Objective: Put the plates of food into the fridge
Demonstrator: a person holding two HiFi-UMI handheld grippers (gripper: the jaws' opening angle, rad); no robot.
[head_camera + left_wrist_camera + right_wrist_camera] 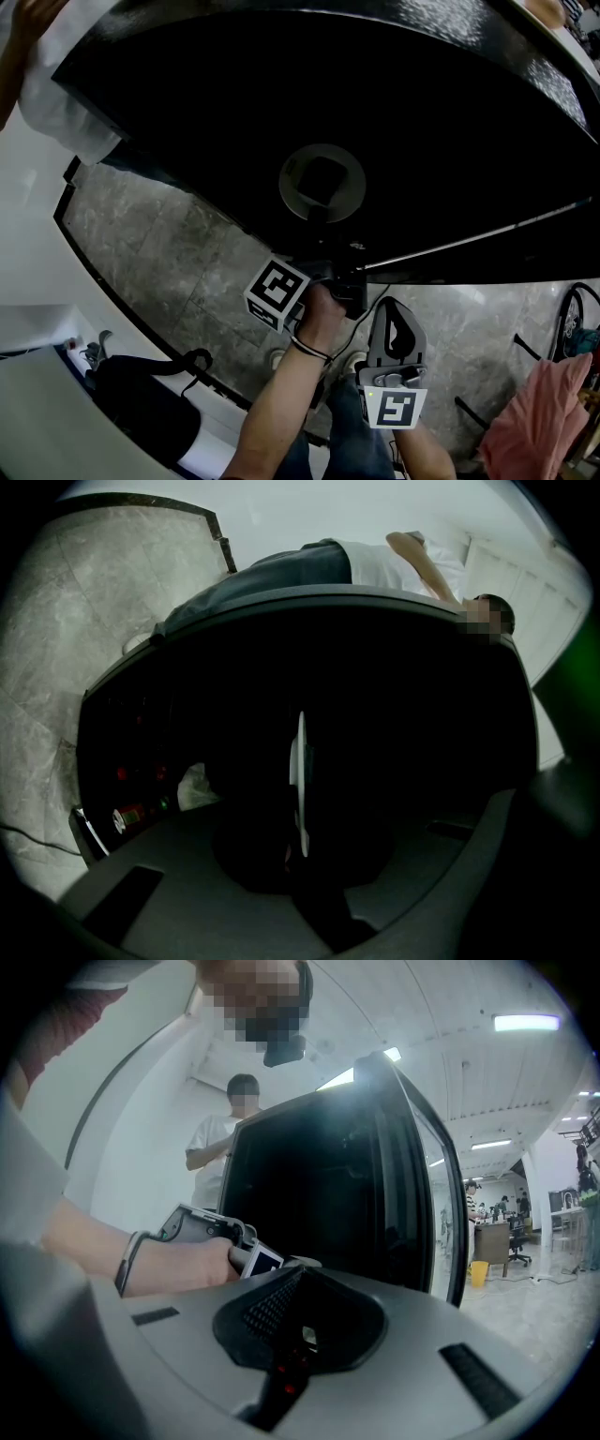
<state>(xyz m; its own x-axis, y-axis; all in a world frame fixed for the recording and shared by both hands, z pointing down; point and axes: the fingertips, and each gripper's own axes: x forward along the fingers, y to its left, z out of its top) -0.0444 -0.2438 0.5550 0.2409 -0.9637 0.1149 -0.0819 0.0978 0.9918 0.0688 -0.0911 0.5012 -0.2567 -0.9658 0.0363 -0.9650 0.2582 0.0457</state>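
The left tongs (298,847) are pinched narrow on the rim of a plate (292,178), I think to keep it level. The plate is already held inside the dark fridge (319,1194), with something dark on it that I cannot name. The right tongs (386,311) are closed on nothing and hang in front of the fridge, probably to leave room, while deeper inside the fridge are a red can (131,815) and a white bag (192,785).

Tall black fridge (319,1185) upright, front dark
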